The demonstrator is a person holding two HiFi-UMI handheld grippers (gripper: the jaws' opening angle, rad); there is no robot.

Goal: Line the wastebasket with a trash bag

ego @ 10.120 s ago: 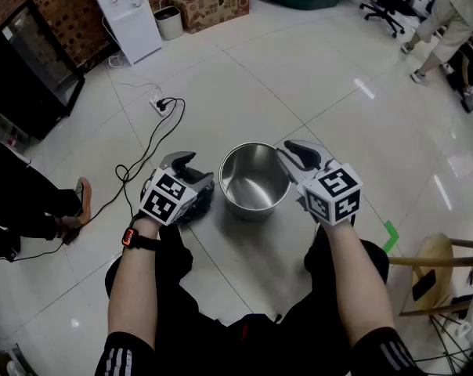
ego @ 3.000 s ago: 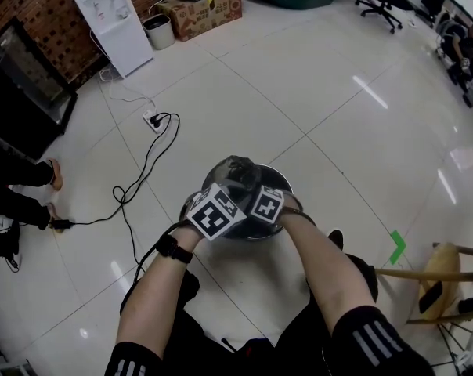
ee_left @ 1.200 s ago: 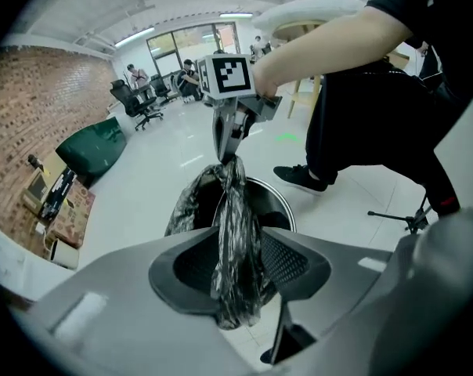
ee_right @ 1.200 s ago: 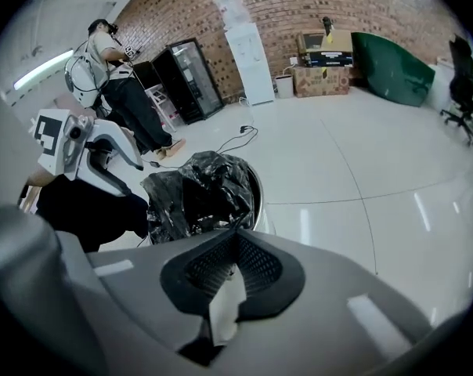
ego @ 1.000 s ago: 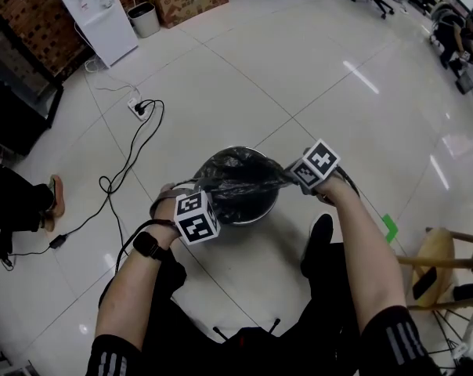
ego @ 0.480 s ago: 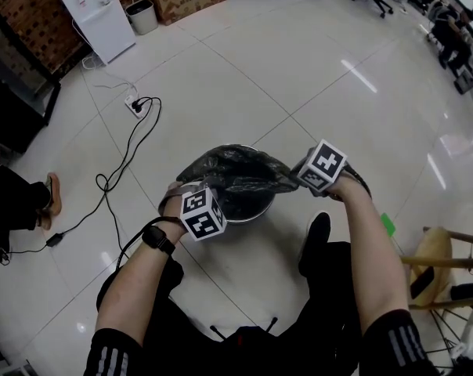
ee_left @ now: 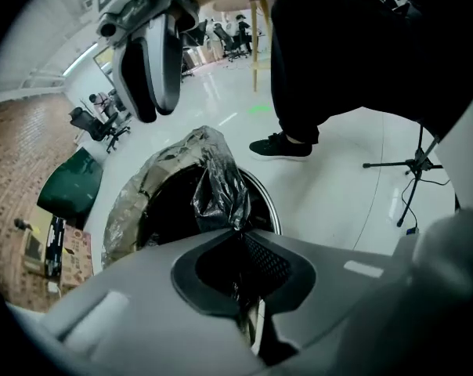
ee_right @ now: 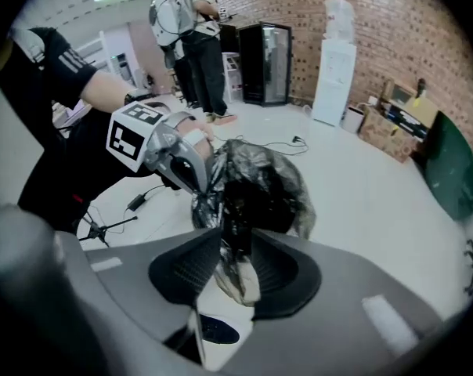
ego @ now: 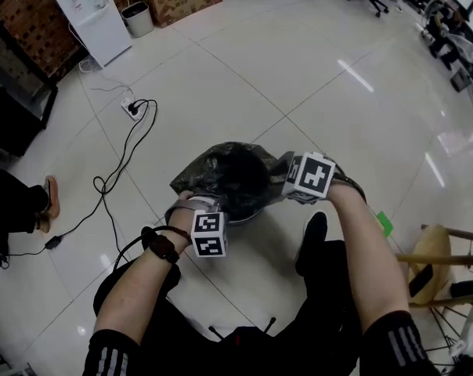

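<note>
The round, shiny steel wastebasket [ego: 250, 215] stands upright on the floor, with only part of its bare rim showing beneath the bag. The thin, crinkled black plastic trash bag [ego: 225, 175] sits in it with its mouth open. Part of its edge drapes loosely over the rim, and the rest is bunched into raised folds above it

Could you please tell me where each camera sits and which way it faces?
Head view: on the person's head, facing steeply down at the trash bag; both forearms show.
Left gripper view: on the left gripper, shut on bag film, facing the wastebasket; a leg shows.
Right gripper view: on the right gripper, jaws just opening around bag film, facing the brick wall; left arm shows.
Both gripper views show the bag.
</note>
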